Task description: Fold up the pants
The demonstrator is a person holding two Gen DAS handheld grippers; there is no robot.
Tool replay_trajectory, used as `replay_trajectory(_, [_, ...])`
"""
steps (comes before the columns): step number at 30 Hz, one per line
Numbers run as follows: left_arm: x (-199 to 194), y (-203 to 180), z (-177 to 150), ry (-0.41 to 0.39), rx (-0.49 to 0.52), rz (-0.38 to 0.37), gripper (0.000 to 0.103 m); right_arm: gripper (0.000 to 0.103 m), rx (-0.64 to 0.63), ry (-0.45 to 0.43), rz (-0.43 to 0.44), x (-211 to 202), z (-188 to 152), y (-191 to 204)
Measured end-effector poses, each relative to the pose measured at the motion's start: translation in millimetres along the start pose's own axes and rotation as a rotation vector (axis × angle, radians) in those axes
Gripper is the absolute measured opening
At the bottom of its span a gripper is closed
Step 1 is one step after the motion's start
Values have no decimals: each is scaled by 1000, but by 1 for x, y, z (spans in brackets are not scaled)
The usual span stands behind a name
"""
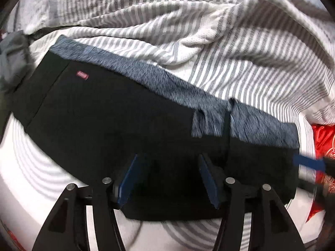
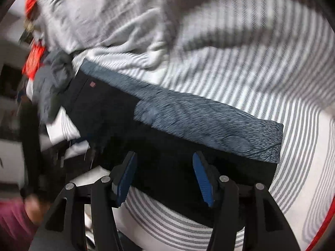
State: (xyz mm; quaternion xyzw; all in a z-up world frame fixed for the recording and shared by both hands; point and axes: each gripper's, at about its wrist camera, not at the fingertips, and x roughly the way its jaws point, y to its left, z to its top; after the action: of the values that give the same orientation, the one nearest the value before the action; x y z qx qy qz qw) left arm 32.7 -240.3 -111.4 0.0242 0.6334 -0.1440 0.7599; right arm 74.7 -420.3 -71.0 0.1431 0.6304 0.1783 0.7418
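Black pants [image 1: 108,121] with a grey-blue fleece lining [image 1: 150,71] and a small pink label [image 1: 82,75] lie folded lengthwise across a grey-and-white striped bed sheet [image 1: 261,67]. My left gripper [image 1: 169,177] is open and empty, its blue pads over the near edge of the pants. The right gripper's blue finger [image 1: 307,163] shows at the pants' right end. In the right wrist view the pants [image 2: 167,167] run left to right with lining [image 2: 209,123] exposed. My right gripper [image 2: 165,177] is open and empty over their near edge.
A rumpled striped blanket [image 1: 188,21] is heaped behind the pants. A grey garment [image 2: 52,87] lies at the pants' left end. Red items [image 1: 322,138] sit at the right edge of the bed. A person's hand and maroon sleeve [image 2: 21,219] show lower left.
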Motion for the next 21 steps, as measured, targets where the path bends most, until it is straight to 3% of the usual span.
replay_trajectory(4, [17,4,21,34,41,-43,60,60,15,-10,59,6,-22,18])
replay_trajectory(9, [37,-6,35,62,111,-34,60,59,-161,-38,-114,25,-39,49])
replay_trajectory(15, [54,-15,37,72,158,-5,60,60,-322,-95,-206,43,-40,70])
replay_trajectory(18, [61,-15,37,72,152,-7,60,58,-406,-74,-303,67,-41,78])
replay_trajectory(20, [63,-16,37,70,154,-5,61,34,-415,-61,-291,73,-40,77])
replay_trajectory(21, [64,-17,38,68,156,-4,61,29,-419,-68,-286,72,-40,78])
